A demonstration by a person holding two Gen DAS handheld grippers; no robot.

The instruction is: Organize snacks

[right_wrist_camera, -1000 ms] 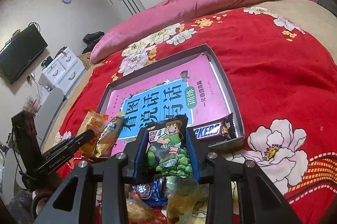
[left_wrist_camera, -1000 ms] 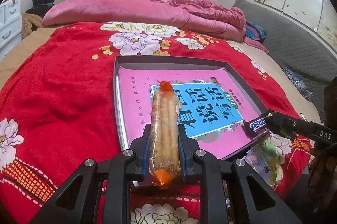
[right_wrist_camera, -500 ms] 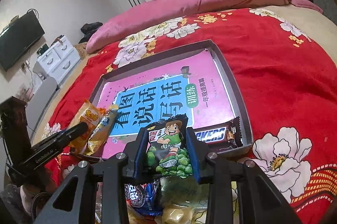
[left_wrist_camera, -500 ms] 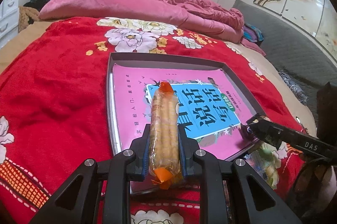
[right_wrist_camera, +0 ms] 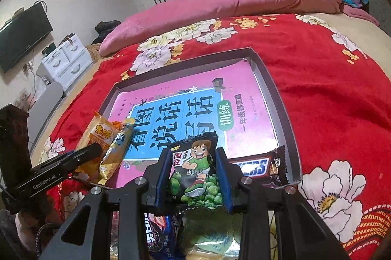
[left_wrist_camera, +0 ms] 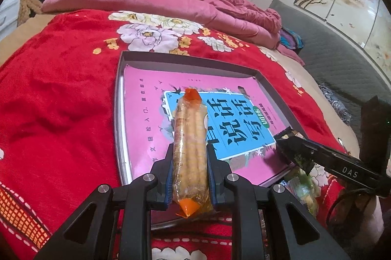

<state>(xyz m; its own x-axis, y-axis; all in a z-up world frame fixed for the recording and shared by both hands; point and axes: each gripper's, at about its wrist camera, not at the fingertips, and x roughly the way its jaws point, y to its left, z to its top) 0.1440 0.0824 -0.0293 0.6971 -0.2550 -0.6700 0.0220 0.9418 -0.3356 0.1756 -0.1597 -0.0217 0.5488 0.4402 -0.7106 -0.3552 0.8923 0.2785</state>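
The left gripper point(left_wrist_camera: 190, 170) is clamped on a long clear packet of yellow snack sticks point(left_wrist_camera: 190, 152) with orange ends, held above the near edge of the grey tray point(left_wrist_camera: 119, 113). A pink and blue book point(left_wrist_camera: 234, 128) lies flat in the tray, which sits on a red flowered blanket point(left_wrist_camera: 61, 98) on a bed. Only this view shows the packet end-on between the pads; it shows the right gripper point(left_wrist_camera: 290, 145) from the side at the tray's near right corner, with just a dark corner of its bag showing.

The right wrist view fills that in: the right gripper point(right_wrist_camera: 193, 177) is clamped on a green pea snack bag point(right_wrist_camera: 195, 174) with a cartoon boy, over the tray's near edge. Only here do a Snickers bar point(right_wrist_camera: 254, 166) in the tray's near right corner and the loose snack packets point(right_wrist_camera: 171, 233) on the blanket below the gripper appear. The left gripper point(right_wrist_camera: 92, 150) enters from the left, and from this side two packets seem to be in it, an orange one point(right_wrist_camera: 97, 137) and a yellow one point(right_wrist_camera: 117, 150)

Compared with a second ago, both grips are unchanged, while the right gripper has edged further over the tray, so that the Snickers bar no longer shows in the left wrist view
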